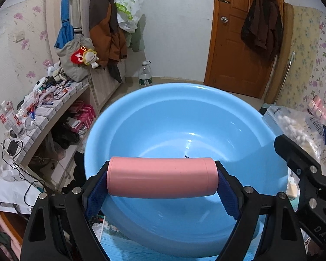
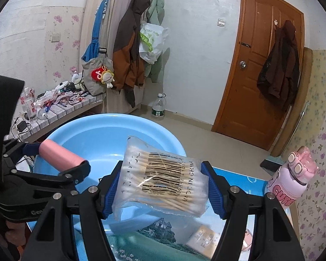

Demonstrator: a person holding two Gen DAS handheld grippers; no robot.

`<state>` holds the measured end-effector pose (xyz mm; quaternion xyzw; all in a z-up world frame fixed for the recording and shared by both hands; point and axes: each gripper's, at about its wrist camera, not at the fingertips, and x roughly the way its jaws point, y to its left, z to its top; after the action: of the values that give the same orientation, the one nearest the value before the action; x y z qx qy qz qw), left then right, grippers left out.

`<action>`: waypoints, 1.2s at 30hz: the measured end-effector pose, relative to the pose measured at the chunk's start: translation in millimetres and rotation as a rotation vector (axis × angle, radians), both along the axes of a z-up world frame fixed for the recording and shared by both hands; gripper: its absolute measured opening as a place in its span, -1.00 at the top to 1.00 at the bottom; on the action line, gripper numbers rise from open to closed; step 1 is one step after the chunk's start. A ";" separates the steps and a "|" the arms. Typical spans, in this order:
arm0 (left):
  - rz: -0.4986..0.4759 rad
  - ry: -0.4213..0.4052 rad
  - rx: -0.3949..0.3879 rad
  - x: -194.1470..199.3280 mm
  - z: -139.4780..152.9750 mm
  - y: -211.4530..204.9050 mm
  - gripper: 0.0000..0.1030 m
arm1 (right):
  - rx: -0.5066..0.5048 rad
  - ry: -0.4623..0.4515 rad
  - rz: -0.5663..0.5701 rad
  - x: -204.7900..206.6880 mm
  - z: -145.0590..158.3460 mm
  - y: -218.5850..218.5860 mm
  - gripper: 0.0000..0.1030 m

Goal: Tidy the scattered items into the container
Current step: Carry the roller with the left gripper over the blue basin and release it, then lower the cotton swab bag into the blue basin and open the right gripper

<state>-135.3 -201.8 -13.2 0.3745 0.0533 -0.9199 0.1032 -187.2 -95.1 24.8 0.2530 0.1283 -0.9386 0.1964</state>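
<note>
While both loads hang at the basin, these lines hold:
Left gripper [image 1: 163,179]: clenched end to end on the pink cylinder [image 1: 162,176] — long axis crosswise to the fingers, over the basin's near side.
Right gripper [image 2: 160,187]: grasping the cotton swab bag [image 2: 160,182] by its sides, above the basin's near rim.
Blue basin [image 1: 123,117]: appears bare inside.
Nearer hand: left — its load already sits above the hollow.

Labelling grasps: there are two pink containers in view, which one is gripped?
The plain pink cylinder, held crosswise in the left gripper over the blue basin. The pink cartoon bottle stands untouched on the table.
</note>
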 end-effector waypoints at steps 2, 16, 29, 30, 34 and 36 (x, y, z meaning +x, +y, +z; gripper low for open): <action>-0.007 0.001 -0.011 0.7 -1.1 1.9 -0.69 | 0.004 -0.002 0.000 2.1 -1.0 -0.1 -0.37; -0.066 -0.019 -0.075 -1.1 -7.6 10.3 -0.71 | 0.021 -0.023 -0.004 6.4 -2.6 3.5 -0.37; -0.046 0.050 -0.107 27.7 8.7 -3.0 -0.97 | 0.015 -0.036 0.004 9.5 -1.3 2.7 -0.37; -0.037 0.053 -0.102 31.5 10.0 -5.9 -0.97 | 0.017 -0.033 0.008 11.2 -0.8 1.6 -0.37; 0.012 0.075 -0.076 47.2 18.0 -23.9 -0.98 | 0.022 -0.029 0.022 16.0 1.9 -4.5 -0.37; 0.035 0.089 -0.062 54.3 22.4 -33.0 -0.98 | 0.021 -0.034 0.028 16.9 2.4 -7.6 -0.37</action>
<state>-81.0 -234.8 9.2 0.3289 0.0360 -0.9349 0.1285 -170.3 -102.7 27.1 0.2692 0.1384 -0.9299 0.2088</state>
